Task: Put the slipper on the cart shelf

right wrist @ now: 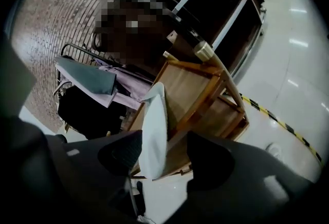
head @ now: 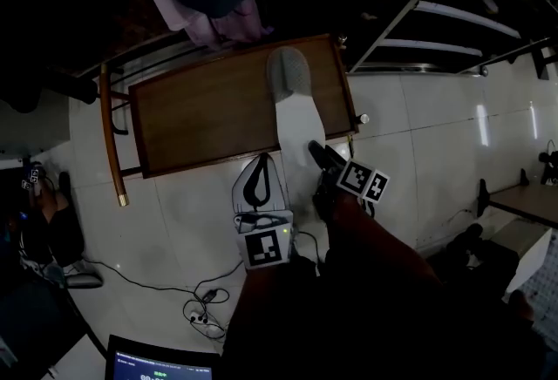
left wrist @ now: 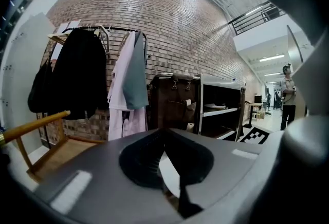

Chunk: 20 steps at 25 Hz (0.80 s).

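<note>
A white slipper with a grey toe stretches from the grippers out over the wooden cart top. In the right gripper view the slipper shows edge-on between the jaws, close to the left one, with a gap to the right one. My right gripper is open at the slipper's heel end. My left gripper sits just left of the heel, its tips meeting, with nothing seen held. Whether the slipper rests on the cart I cannot tell.
A clothes rack with coats stands behind the cart by the brick wall. A black metal shelf unit is to the right. Cables and a laptop lie on the white tiled floor. A person stands far off.
</note>
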Each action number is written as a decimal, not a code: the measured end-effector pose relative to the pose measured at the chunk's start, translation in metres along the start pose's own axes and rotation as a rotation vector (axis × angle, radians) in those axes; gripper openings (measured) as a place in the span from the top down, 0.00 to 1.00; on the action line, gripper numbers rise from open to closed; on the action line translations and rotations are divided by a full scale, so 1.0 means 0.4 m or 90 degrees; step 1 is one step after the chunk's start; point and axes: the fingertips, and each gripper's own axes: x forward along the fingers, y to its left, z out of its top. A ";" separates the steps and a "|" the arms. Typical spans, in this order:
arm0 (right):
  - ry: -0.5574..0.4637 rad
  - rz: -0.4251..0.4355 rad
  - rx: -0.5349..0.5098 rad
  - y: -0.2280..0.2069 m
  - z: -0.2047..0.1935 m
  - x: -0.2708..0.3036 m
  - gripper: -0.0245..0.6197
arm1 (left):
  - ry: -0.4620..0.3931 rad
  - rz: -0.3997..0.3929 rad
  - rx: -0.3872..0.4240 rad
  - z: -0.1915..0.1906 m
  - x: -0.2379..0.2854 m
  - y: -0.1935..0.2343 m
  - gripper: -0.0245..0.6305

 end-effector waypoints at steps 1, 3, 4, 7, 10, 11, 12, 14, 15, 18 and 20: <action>0.003 0.006 0.008 0.000 -0.003 0.006 0.54 | 0.000 -0.004 0.000 0.001 -0.001 -0.001 0.94; 0.011 0.016 0.022 0.000 -0.007 0.021 0.54 | 0.005 -0.010 0.000 -0.001 -0.005 0.001 0.94; 0.016 0.020 0.028 -0.001 -0.008 0.030 0.54 | 0.008 -0.009 -0.001 -0.002 -0.007 0.006 0.94; 0.038 0.028 0.051 -0.004 -0.015 0.056 0.56 | 0.011 0.003 0.001 -0.006 -0.017 0.024 0.94; 0.051 0.018 0.060 -0.013 -0.015 0.058 0.62 | 0.009 0.002 0.017 -0.002 -0.021 0.022 0.94; 0.050 0.015 0.060 -0.016 -0.013 0.054 0.64 | 0.009 -0.001 0.018 0.000 -0.021 0.019 0.94; 0.048 0.013 0.059 -0.016 -0.012 0.051 0.68 | 0.009 -0.004 0.019 0.002 -0.021 0.018 0.94; 0.047 0.015 0.052 -0.014 -0.012 0.043 0.74 | 0.005 -0.010 0.023 0.006 -0.022 0.016 0.94; 0.046 0.017 0.046 -0.012 -0.011 0.038 0.76 | 0.004 -0.010 0.022 0.006 -0.023 0.015 0.94; 0.041 0.029 0.019 0.008 -0.006 0.025 0.82 | 0.004 -0.006 0.011 0.006 -0.025 0.011 0.94; 0.035 0.031 -0.012 0.025 -0.001 0.014 0.85 | 0.005 -0.010 0.009 0.006 -0.028 0.004 0.94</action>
